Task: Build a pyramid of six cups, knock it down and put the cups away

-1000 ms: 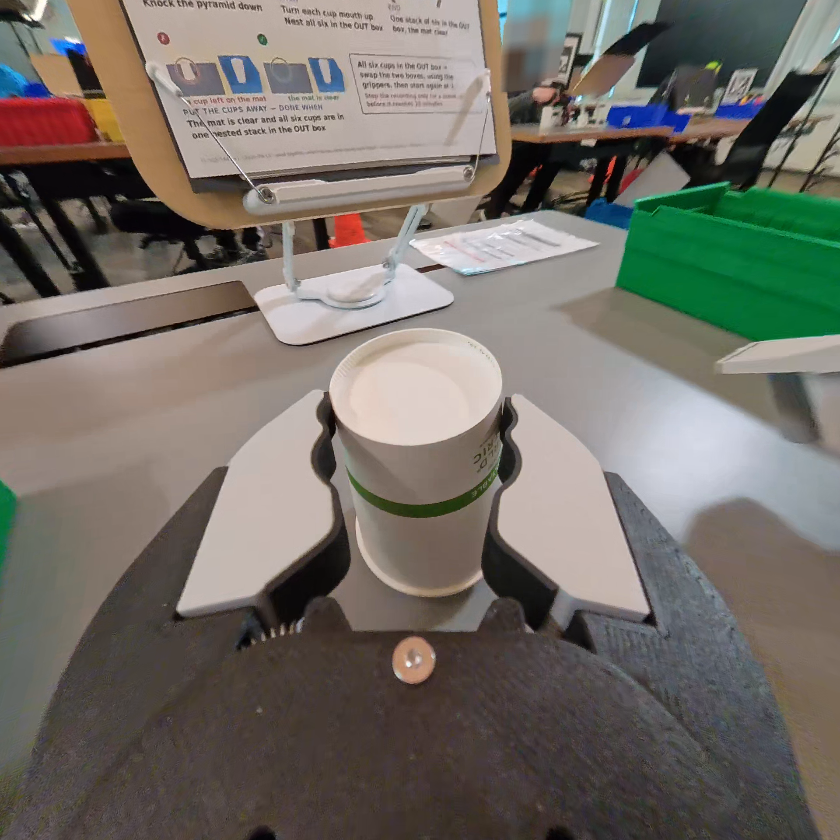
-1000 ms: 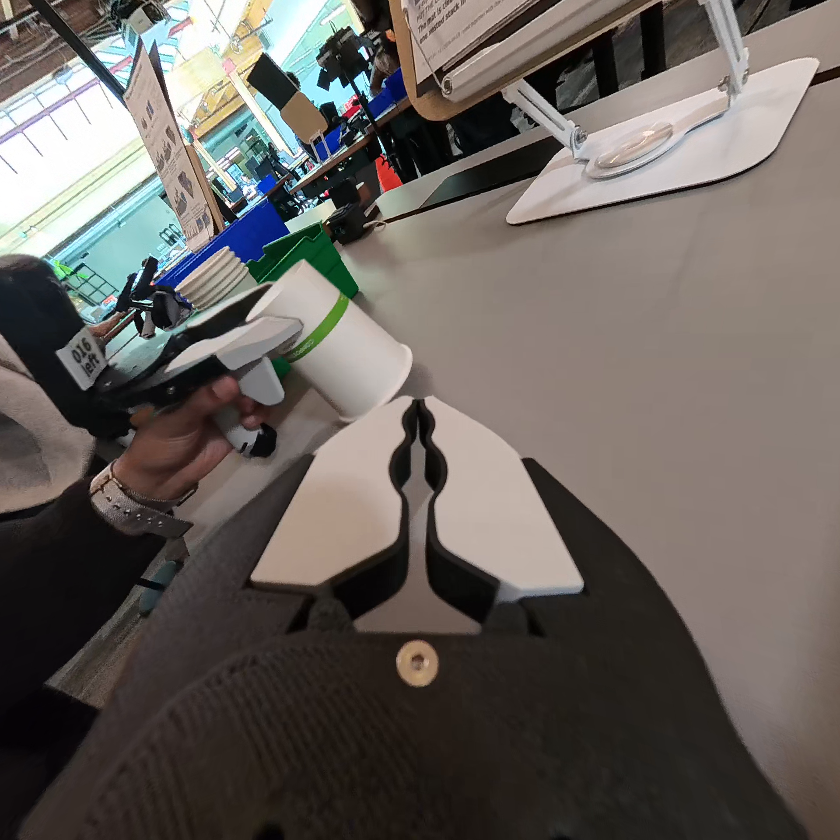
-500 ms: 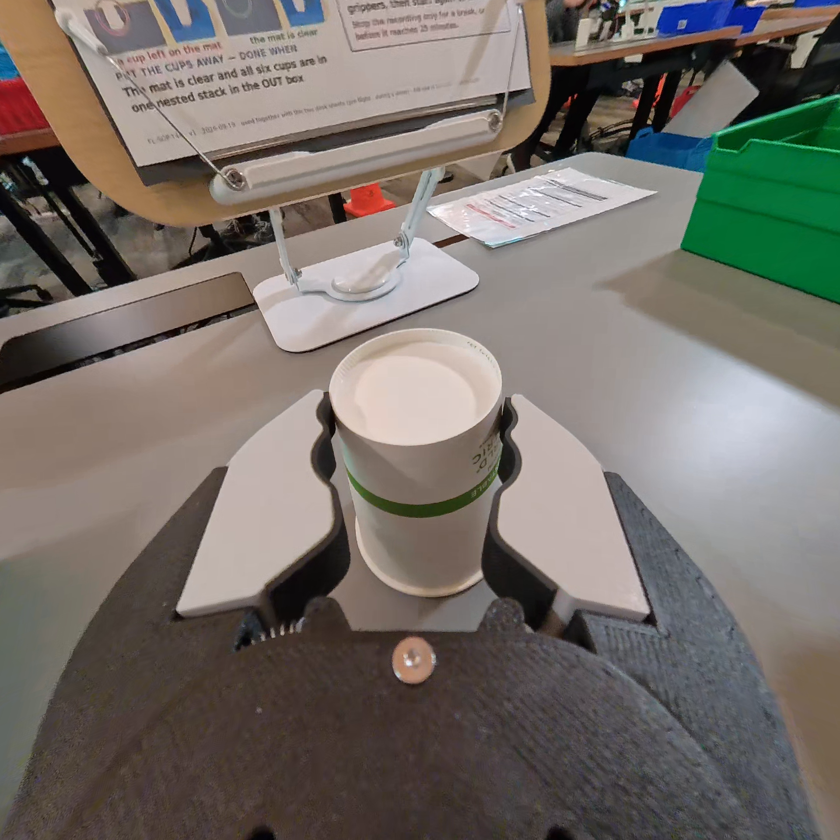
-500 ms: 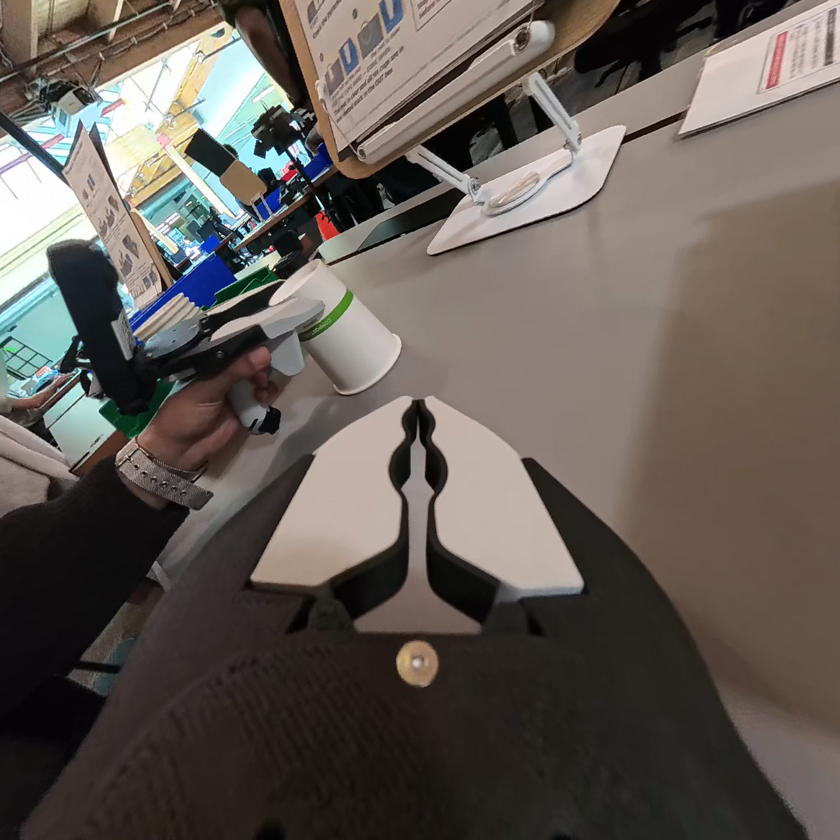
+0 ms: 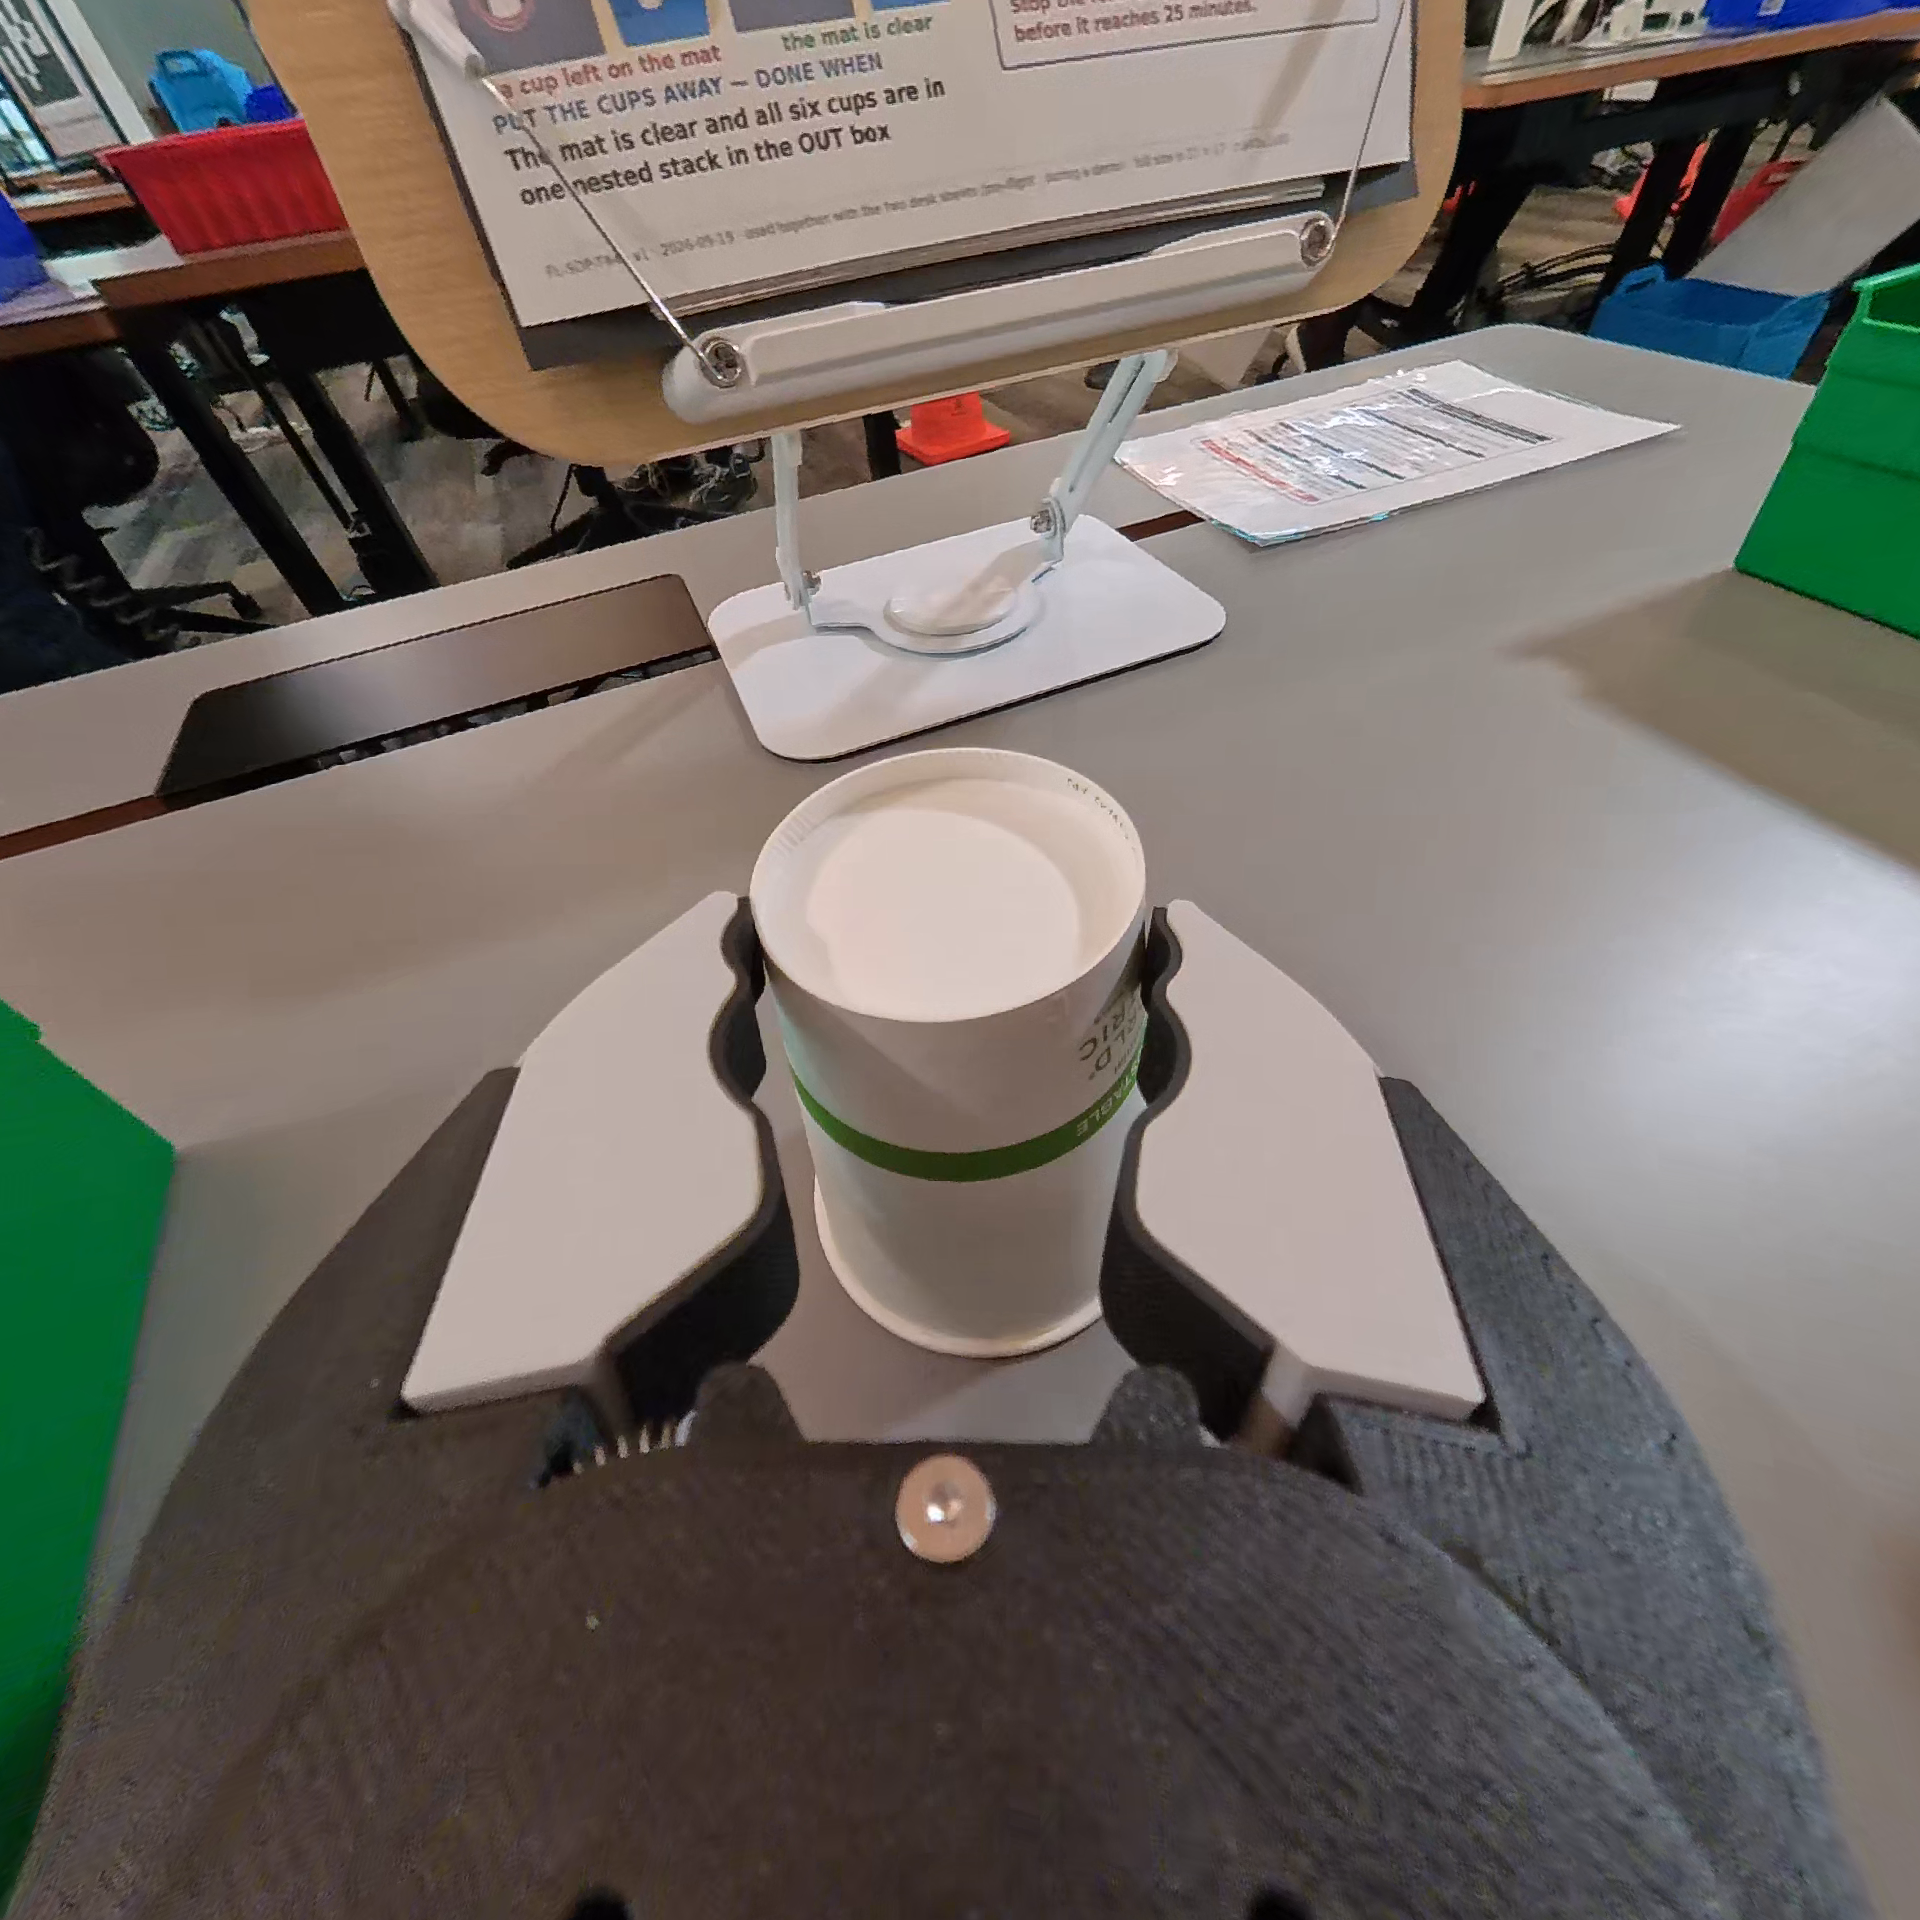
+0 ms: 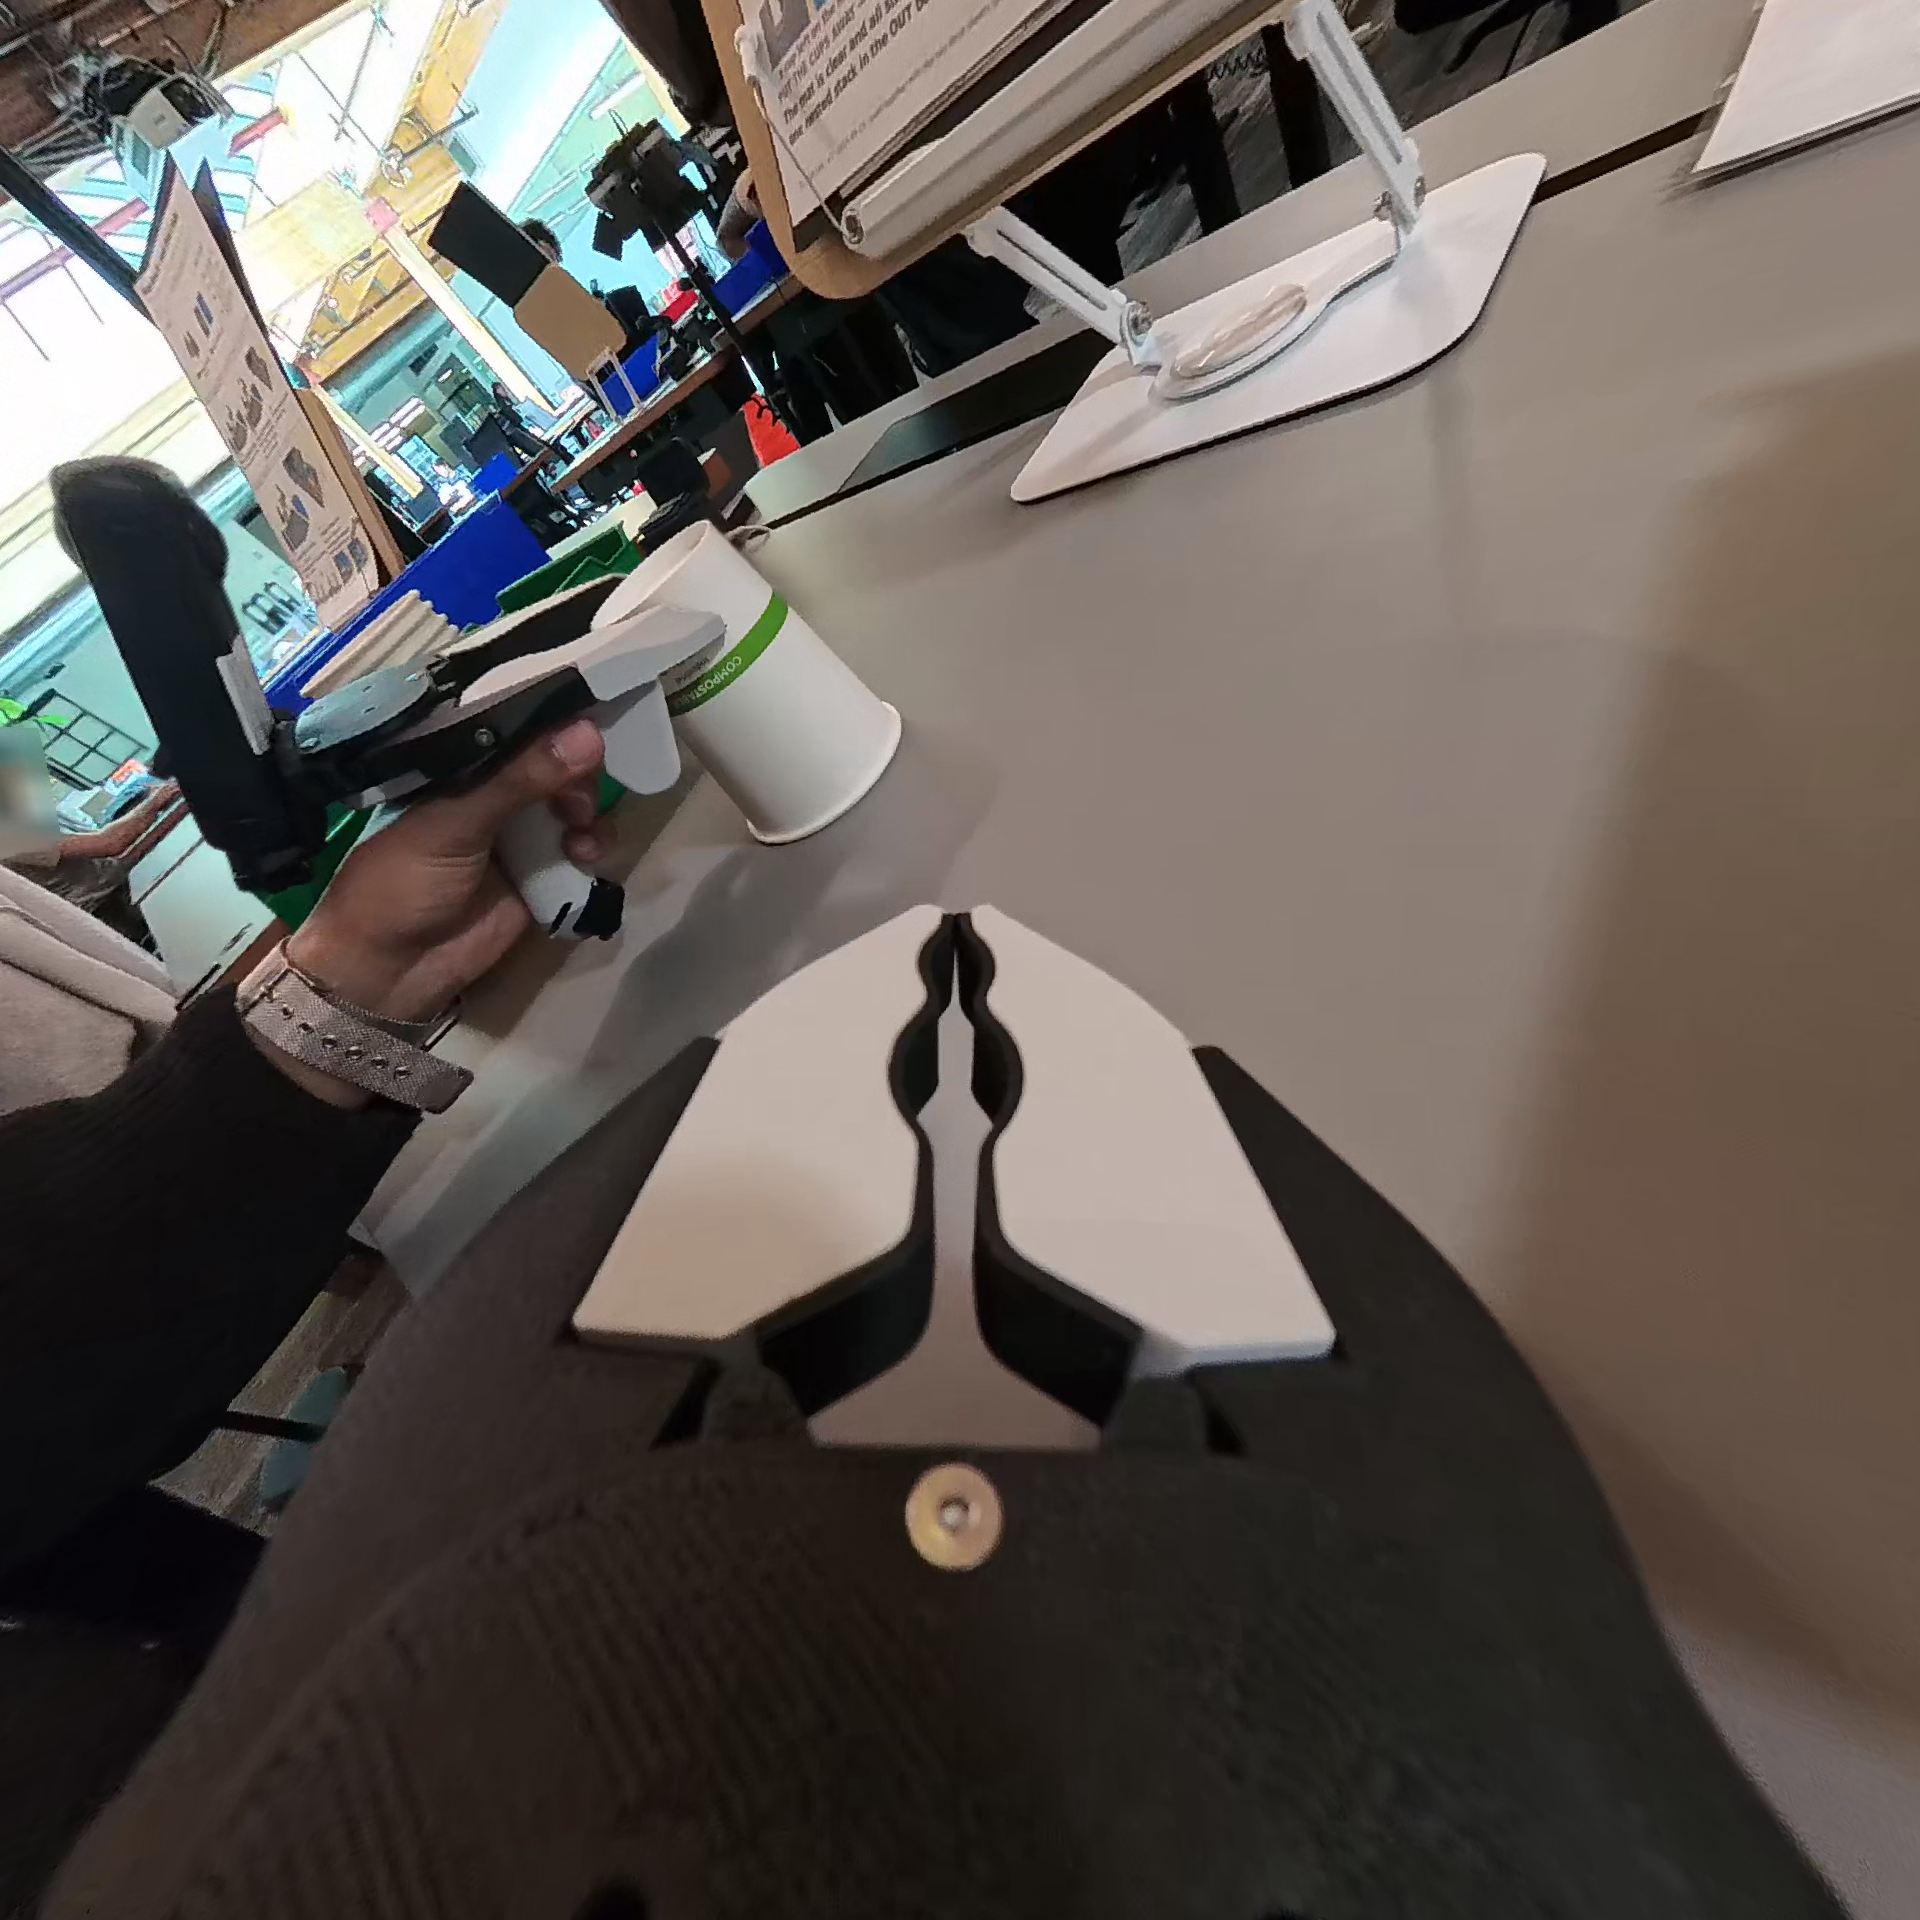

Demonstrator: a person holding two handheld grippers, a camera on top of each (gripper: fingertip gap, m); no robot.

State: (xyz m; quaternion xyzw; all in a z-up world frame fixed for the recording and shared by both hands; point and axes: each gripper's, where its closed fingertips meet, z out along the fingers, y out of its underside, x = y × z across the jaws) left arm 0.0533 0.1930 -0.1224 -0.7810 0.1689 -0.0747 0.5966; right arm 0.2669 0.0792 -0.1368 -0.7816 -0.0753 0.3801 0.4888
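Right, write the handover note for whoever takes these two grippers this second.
Left gripper: shut on the paper cup, which is upside down, rim at or just above the grey table.
Right gripper: shut, empty, above the table, nearer the person than the cup.
Nearby: document stand behind the cup, green bins at both sides.
Done: cup gripped. Left: not shown.
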